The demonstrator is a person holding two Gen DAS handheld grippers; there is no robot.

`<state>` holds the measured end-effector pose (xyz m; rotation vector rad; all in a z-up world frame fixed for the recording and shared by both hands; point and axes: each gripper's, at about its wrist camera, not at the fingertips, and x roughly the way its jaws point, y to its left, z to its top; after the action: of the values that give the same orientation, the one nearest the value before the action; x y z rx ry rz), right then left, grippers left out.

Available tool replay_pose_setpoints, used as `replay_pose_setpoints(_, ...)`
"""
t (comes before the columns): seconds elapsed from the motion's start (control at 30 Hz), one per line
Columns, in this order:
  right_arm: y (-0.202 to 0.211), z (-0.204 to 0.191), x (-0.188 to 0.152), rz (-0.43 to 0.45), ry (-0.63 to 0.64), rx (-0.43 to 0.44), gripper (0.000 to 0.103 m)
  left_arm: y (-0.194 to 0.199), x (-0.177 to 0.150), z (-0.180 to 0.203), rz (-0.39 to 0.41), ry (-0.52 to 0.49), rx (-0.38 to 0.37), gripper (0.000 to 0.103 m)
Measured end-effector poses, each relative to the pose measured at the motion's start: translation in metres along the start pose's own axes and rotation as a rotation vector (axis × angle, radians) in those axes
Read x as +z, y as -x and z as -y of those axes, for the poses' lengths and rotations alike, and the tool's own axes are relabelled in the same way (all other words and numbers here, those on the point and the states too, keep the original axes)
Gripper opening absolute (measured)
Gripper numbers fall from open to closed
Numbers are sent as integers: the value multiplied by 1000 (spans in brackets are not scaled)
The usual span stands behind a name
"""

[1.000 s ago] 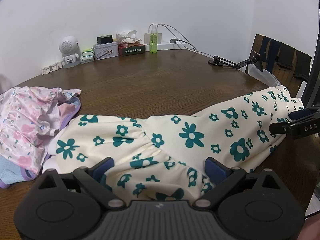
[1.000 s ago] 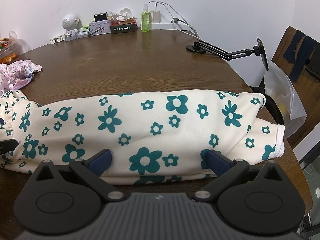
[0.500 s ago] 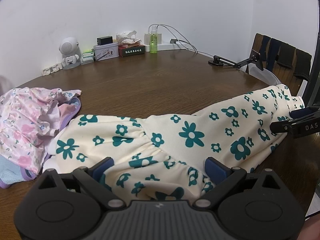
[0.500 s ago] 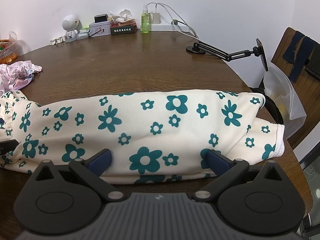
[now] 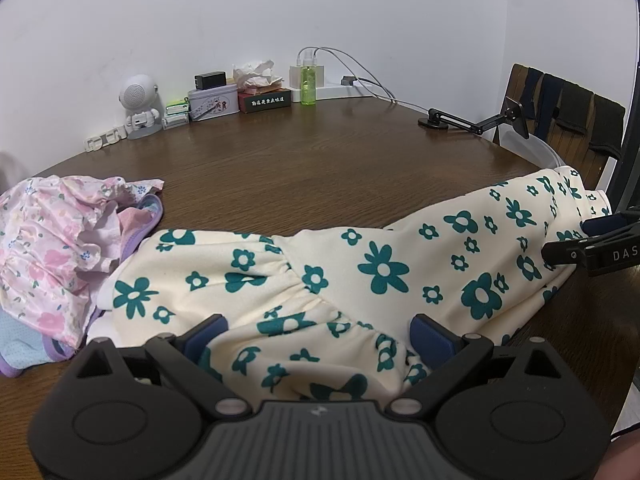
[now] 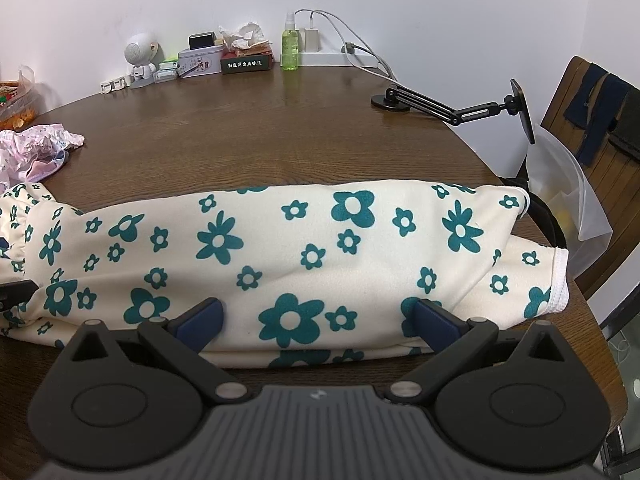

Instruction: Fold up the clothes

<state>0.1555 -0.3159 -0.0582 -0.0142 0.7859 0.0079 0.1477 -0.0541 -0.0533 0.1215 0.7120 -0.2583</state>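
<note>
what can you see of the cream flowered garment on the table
The cream garment is soft, fleecy-looking fabric printed with teal flowers, lying long and folded across the brown table. Its gathered waist end sits between the open left gripper fingers; its white-stitched hems reach the table's edge. The open right gripper straddles its near edge. At the waist end it touches a pink floral pile.

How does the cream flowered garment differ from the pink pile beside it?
The flowered garment is cream with large teal flowers; the pink pile has small pastel florals. The flowered garment lies stretched long across the table, mostly smooth; the pink pile is crumpled in a heap. The flowered garment sits between both grippers' open fingers; the pink pile lies untouched. Both rest on the table, and their edges meet.
</note>
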Motion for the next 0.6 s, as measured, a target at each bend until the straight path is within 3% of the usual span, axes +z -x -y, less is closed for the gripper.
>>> replay_pose_setpoints(0.6, 0, -1, 0, -3, 1, 0, 102, -2, 1, 1, -5, -7, 2, 99)
